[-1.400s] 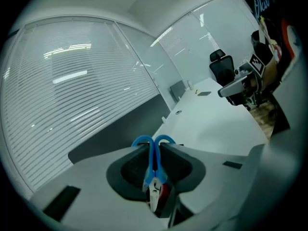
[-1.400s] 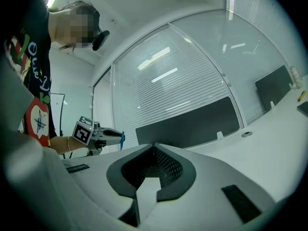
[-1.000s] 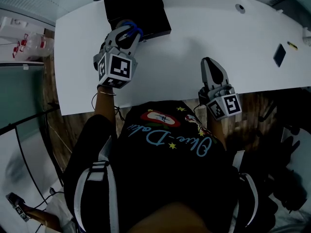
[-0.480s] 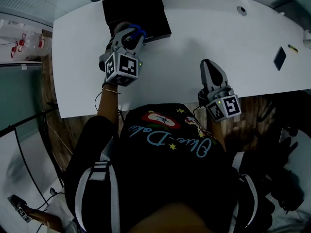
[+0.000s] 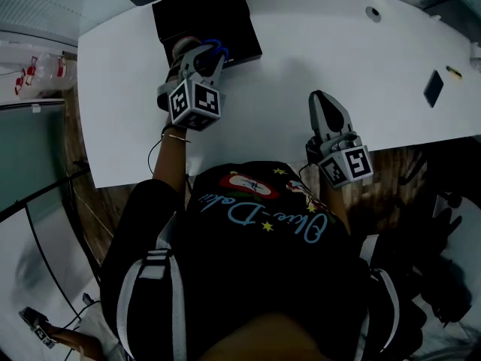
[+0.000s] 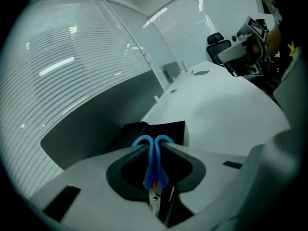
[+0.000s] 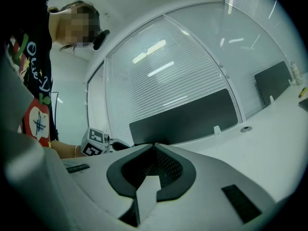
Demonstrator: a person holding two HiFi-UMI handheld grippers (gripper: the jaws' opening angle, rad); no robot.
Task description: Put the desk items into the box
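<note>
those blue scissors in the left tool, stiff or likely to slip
Probably stiff: the scissors show hard blue loops and metal below. The left tool pinches only the narrow handles, so they might pivot or slip. Thin, so likely light.

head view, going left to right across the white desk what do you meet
left gripper shut on blue-handled scissors → right gripper → flat black item; black box overlaps the left gripper, so it is left out
</note>
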